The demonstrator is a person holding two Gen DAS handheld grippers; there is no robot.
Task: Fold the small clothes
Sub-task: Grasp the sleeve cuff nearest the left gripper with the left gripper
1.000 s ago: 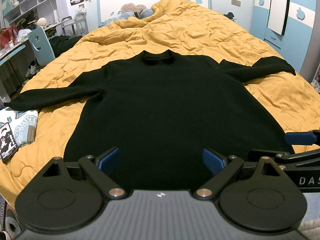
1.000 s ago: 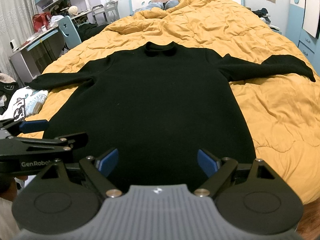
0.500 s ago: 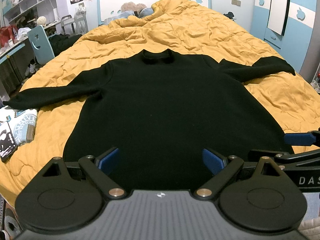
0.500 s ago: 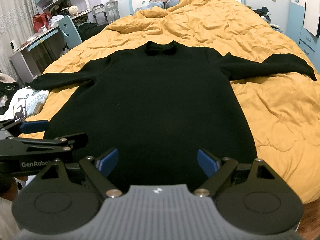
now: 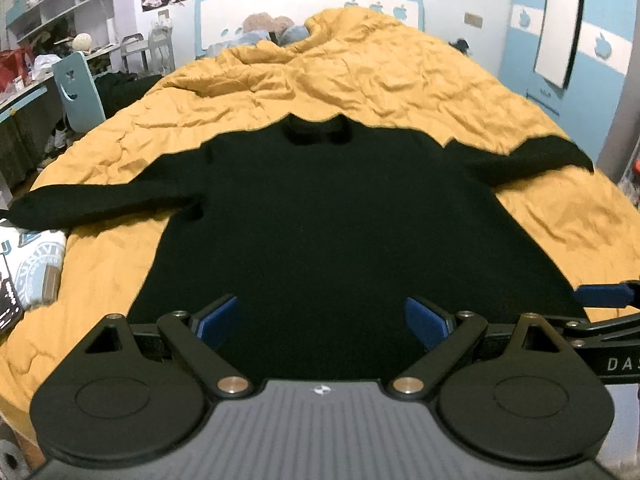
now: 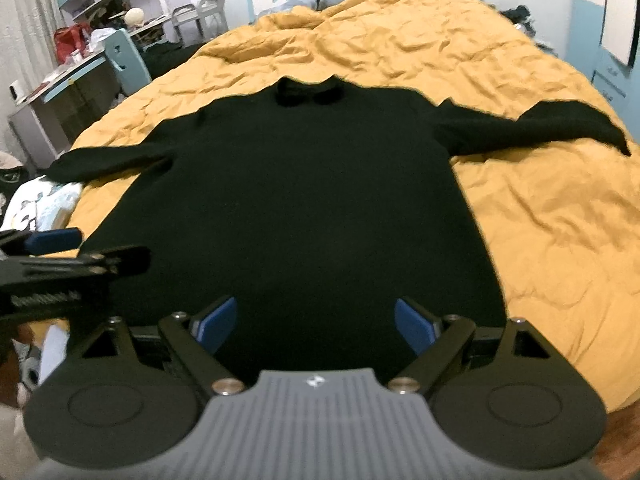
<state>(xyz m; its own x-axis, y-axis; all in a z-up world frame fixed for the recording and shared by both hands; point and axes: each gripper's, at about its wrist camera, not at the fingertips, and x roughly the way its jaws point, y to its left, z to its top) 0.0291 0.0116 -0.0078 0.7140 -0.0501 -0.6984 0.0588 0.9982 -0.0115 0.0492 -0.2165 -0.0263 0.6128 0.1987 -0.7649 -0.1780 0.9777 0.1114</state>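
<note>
A black long-sleeved sweater (image 5: 332, 216) lies flat on the orange quilt (image 5: 360, 68), collar away from me, both sleeves spread out to the sides. It also shows in the right wrist view (image 6: 304, 200). My left gripper (image 5: 326, 320) is open and empty, just above the sweater's hem. My right gripper (image 6: 314, 322) is open and empty, also over the hem. Each gripper shows at the edge of the other's view: the right one (image 5: 604, 296) and the left one (image 6: 56, 240).
A printed white garment (image 5: 36, 268) lies at the bed's left edge. A blue chair (image 5: 78, 92) and a cluttered desk (image 6: 60, 88) stand left of the bed. A blue wardrobe (image 5: 560, 32) stands at the right. Pillows (image 5: 276, 28) lie by the headboard.
Both grippers have shifted slightly, the right one moving forward and a little right; the views are now blurred. The sweater has not moved and both grippers stay open.
</note>
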